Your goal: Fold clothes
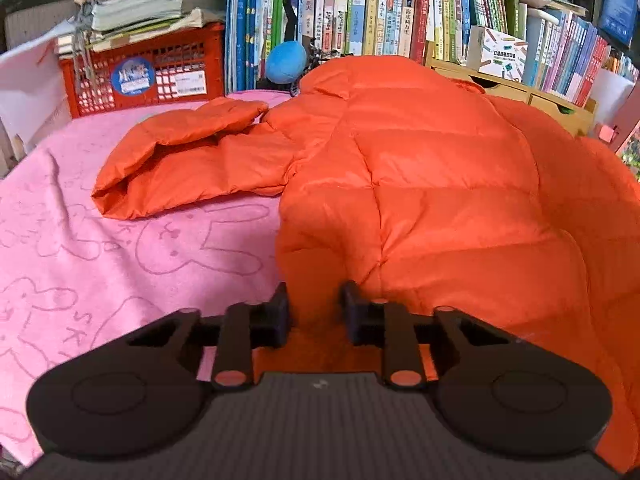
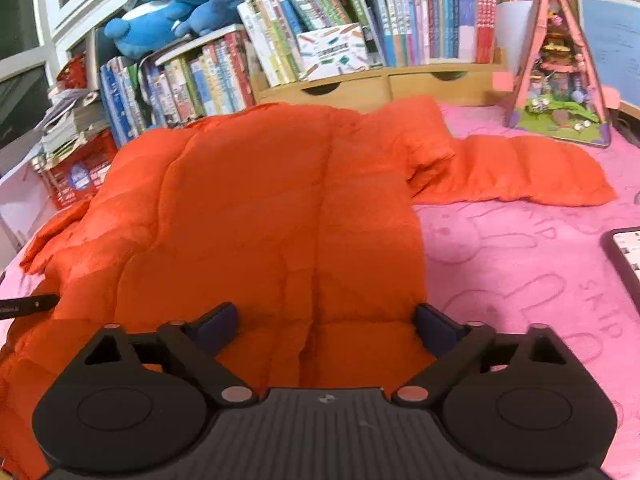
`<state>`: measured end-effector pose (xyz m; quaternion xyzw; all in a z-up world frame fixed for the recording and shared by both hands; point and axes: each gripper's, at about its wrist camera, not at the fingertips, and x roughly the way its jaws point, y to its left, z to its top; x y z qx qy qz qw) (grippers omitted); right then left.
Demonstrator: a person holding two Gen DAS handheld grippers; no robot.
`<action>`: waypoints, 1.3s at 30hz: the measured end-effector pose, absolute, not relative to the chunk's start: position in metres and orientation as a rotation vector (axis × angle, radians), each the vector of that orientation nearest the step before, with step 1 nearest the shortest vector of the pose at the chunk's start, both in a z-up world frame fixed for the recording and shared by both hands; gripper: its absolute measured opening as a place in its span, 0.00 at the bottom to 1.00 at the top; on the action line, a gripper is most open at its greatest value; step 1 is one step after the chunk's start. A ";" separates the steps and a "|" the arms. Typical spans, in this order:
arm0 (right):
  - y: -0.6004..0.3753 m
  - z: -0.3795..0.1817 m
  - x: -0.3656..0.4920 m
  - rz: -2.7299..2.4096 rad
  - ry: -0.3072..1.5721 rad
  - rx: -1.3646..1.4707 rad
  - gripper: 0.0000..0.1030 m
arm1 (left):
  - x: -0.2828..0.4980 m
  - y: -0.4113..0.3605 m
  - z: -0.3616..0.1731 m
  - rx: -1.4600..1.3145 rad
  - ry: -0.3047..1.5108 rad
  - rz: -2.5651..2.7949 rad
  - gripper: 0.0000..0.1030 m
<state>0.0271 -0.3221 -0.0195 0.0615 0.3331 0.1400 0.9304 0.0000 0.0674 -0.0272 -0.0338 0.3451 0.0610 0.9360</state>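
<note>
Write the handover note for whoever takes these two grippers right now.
Left gripper: narrowed on the near hem of the orange puffer jacket, fabric between the pads.
Right gripper: open over the hem, gripping nothing.
Jacket lies spread on the pink blanket; one sleeve is doubled on itself, the other sleeve lies out flat.
Done: no body fold visible.
Left: grip with the right, fold sleeves and body.

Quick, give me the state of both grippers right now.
Left gripper: closed on the hem of the orange puffer jacket.
Right gripper: open, over the jacket's hem, gripping nothing.
</note>
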 end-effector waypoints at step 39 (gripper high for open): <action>-0.283 -0.033 -0.033 0.391 0.501 -0.109 0.88 | -0.026 -0.004 -0.041 0.163 0.607 0.156 0.48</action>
